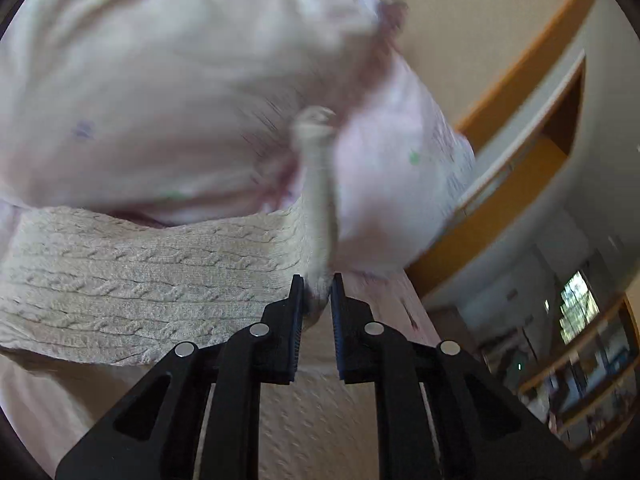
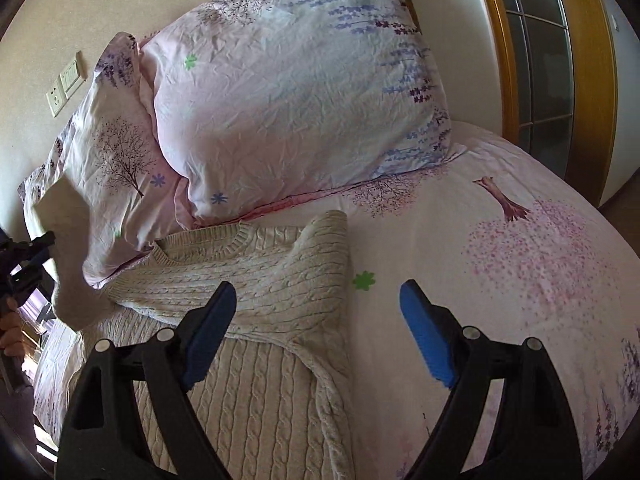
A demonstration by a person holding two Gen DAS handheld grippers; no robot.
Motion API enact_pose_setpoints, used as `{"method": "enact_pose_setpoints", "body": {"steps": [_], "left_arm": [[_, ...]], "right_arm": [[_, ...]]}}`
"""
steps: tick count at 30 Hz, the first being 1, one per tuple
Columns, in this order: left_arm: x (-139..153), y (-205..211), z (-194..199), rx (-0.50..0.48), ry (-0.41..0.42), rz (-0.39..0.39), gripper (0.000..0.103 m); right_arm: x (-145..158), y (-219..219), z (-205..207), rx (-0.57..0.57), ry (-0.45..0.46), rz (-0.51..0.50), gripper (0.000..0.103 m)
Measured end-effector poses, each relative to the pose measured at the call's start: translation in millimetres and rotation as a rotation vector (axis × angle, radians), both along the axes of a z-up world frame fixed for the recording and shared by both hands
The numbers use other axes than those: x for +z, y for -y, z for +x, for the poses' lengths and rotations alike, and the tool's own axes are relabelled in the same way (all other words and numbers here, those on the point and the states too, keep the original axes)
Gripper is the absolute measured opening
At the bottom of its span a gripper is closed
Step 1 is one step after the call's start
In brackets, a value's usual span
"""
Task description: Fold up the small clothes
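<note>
A cream cable-knit sweater (image 2: pixel 256 280) lies on the bed with its right sleeve folded across the chest; it also shows in the left wrist view (image 1: pixel 132 280). My left gripper (image 1: pixel 318 292) is shut on the sweater's other sleeve (image 1: pixel 320 184), lifted off the bed; that raised sleeve (image 2: pixel 66 248) and the left gripper (image 2: pixel 28 256) show at the left edge of the right wrist view. My right gripper (image 2: pixel 318 300) is open and empty, hovering over the sweater's right side and the sheet.
Two floral pillows (image 2: pixel 288 92) lie just beyond the sweater's collar, against a beige wall with sockets (image 2: pixel 66 82). The pink floral sheet (image 2: pixel 500 264) stretches to the right. A wood-framed door (image 2: pixel 556 60) stands at the far right. Shelves (image 1: pixel 580 360) show in the left wrist view.
</note>
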State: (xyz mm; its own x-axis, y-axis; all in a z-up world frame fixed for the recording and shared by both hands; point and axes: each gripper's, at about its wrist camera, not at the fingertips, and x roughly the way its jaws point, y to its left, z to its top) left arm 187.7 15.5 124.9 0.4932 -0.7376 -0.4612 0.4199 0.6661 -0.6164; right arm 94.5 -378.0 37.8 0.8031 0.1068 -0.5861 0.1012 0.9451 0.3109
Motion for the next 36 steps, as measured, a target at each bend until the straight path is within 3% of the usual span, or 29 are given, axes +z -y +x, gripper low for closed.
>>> {"method": "enact_pose_setpoints", "body": {"steps": [2,4,6,8,9,12,15,19,20,22,25,26,31,36], "left_arm": [[-23,62,3,-0.133,-0.058,0.118,0.018],[-37,74,-7,-0.166,-0.081,0.179,0.018],[-38,48,-28,-0.115,-0.051,0.224,0.021],[-37,1,-54,0.0,-0.015,0.281,0.058],[-37,-21,-68,0.065,-0.004,0.32,0.066],[-50,-78,-109,0.177,-0.039,0.421,0.07],[-73,-114,-138,0.215,-0.155,0.409,0.07],[-104,-130,-173,0.233,-0.232,0.347,0.06],[-103,-131,-184,0.245,-0.199,0.329,0.055],[-107,-129,-201,0.223,-0.216,0.262,0.042],[-111,-123,-223,0.197,-0.232,0.202,0.037],[-112,-120,-226,0.184,-0.243,0.186,0.031],[-110,-110,-225,0.138,-0.239,0.152,0.009],[-56,-114,-165,0.167,-0.081,0.135,0.008]], "right_arm": [[-4,5,-4,0.006,-0.027,0.011,0.084],[-8,12,-16,0.024,-0.045,0.026,0.084],[-14,22,-33,0.049,-0.073,0.044,0.084],[-24,32,-50,0.084,-0.11,0.102,0.084],[-31,36,-57,0.105,-0.131,0.143,0.084],[-50,40,-81,0.167,-0.192,0.274,0.071],[-63,31,-104,0.207,-0.224,0.296,0.058],[-68,16,-129,0.23,-0.221,0.292,0.043],[-70,15,-133,0.256,-0.226,0.331,0.03],[-76,10,-142,0.31,-0.255,0.397,0.022],[-82,-6,-157,0.373,-0.28,0.395,0.015],[-82,-10,-160,0.392,-0.28,0.402,0.008],[-62,-16,-159,0.418,-0.185,0.404,0.007],[-1,-4,-102,0.399,0.008,0.384,0.007]]}}
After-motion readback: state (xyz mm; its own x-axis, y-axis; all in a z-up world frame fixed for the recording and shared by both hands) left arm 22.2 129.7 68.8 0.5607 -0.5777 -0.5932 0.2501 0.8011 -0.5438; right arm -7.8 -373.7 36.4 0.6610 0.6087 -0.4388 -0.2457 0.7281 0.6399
